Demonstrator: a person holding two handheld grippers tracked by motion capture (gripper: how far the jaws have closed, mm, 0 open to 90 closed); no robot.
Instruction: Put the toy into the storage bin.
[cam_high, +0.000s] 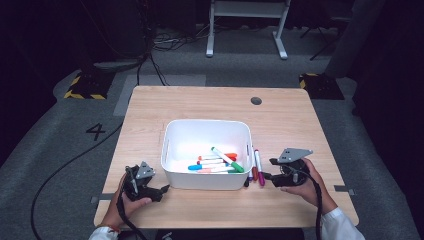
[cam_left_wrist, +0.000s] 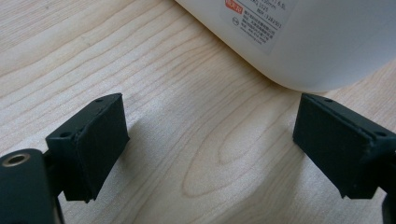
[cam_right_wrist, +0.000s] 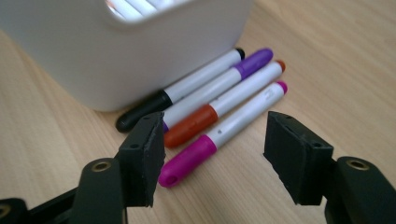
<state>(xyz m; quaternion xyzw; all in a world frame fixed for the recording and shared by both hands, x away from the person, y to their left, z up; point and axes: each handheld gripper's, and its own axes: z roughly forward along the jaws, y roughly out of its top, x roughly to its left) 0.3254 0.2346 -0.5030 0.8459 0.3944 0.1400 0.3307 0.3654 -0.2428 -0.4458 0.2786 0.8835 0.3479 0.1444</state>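
The white bin (cam_right_wrist: 140, 51) hides perhaps half the black marker (cam_right_wrist: 187, 88)

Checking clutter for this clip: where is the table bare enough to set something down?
Bare wood lies behind the white bin to the table far edge, and left of it. Crowded: the markers between bin and right gripper.

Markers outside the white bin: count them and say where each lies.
4, side by side on the table against the white bin: black marker nearest it, then purple marker, orange marker, magenta marker outermost, before the right hand-held gripper. Others may hide behind the bin.
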